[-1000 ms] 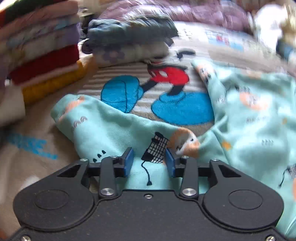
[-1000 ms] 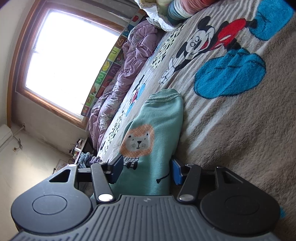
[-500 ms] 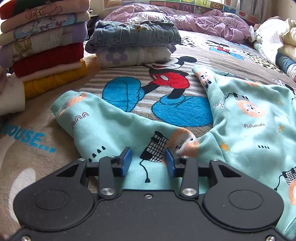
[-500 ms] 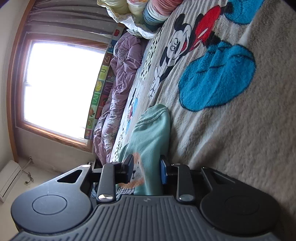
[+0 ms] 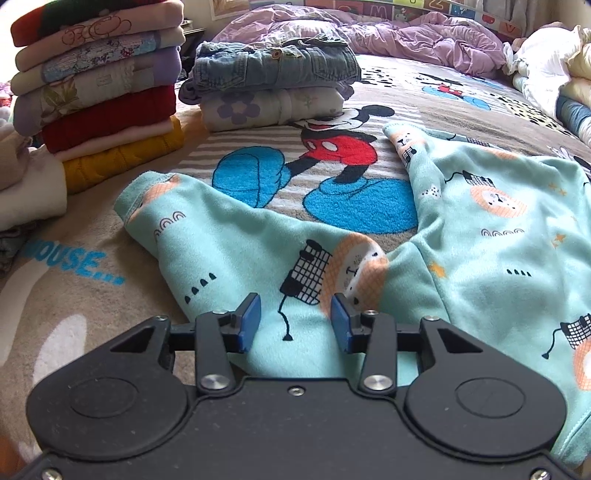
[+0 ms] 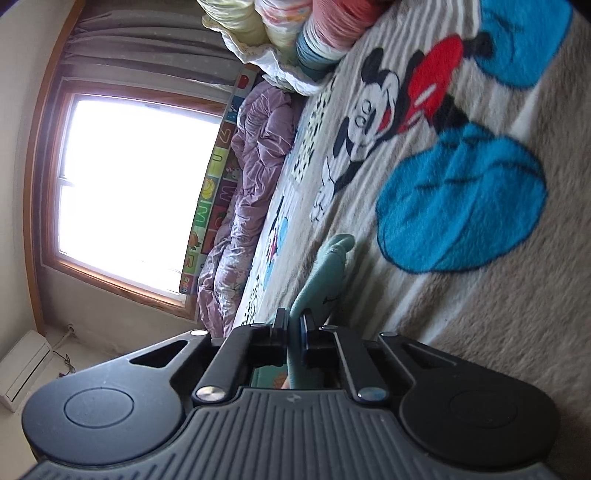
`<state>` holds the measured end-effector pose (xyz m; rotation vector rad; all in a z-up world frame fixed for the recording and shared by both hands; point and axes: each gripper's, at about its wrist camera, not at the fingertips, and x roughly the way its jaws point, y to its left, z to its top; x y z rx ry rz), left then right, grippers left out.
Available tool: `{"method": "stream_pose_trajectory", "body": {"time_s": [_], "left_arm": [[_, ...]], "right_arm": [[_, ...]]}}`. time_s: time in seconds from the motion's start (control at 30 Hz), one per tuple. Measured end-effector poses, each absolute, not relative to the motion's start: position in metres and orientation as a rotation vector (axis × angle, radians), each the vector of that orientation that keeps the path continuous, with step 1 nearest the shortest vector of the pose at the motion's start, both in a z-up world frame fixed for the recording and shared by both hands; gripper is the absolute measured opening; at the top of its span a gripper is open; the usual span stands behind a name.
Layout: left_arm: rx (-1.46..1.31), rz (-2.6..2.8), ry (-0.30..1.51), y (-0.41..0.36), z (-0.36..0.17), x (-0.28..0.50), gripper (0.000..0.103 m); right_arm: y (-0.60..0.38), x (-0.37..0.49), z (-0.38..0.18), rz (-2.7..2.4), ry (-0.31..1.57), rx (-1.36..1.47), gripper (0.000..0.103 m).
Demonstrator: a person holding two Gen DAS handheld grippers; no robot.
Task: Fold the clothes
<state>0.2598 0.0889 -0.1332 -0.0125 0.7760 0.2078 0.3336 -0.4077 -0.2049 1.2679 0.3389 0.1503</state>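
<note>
A mint-green child's top [image 5: 480,229] with lion prints lies spread on the Mickey Mouse blanket [image 5: 332,147]. One sleeve [image 5: 207,236] stretches toward the left. My left gripper [image 5: 294,321] is open, its blue pads on either side of the sleeve's base, low over the cloth. In the right wrist view, my right gripper [image 6: 294,325] is shut on the green fabric [image 6: 325,273], which stands up pinched between the pads. The view is rolled sideways.
A tall stack of folded clothes [image 5: 99,85] stands at the left. A smaller pile with denim on top [image 5: 273,85] sits behind the top. A purple quilt [image 5: 369,33] lies at the back, bedding rolls [image 6: 314,33] beside it, a window [image 6: 136,192] beyond.
My right gripper closed from wide open onto the green fabric, bunching it upright. My left gripper stayed open over the sleeve and barely moved.
</note>
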Motion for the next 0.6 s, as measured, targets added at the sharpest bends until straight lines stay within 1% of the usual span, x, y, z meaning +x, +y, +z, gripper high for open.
{"method": "stream_pose_trajectory", "body": {"time_s": [0.2, 0.37, 0.47, 0.6], "left_arm": [[-0.011, 0.23, 0.779, 0.08, -0.135, 0.245, 0.055], [-0.032, 0.244, 0.776, 0.074, -0.136, 0.233, 0.061], [-0.047, 0.254, 0.782, 0.072, -0.138, 0.226, 0.069], [-0.113, 0.252, 0.78, 0.076, -0.14, 0.215, 0.072]], "right_arm": [[-0.432, 0.307, -0.192, 0.136, 0.29, 1.223, 0.009], [-0.456, 0.282, -0.184, 0.116, 0.262, 1.178, 0.009], [-0.471, 0.263, -0.181, 0.098, 0.249, 1.153, 0.009], [-0.488, 0.236, -0.18, 0.069, 0.223, 1.148, 0.007]]}}
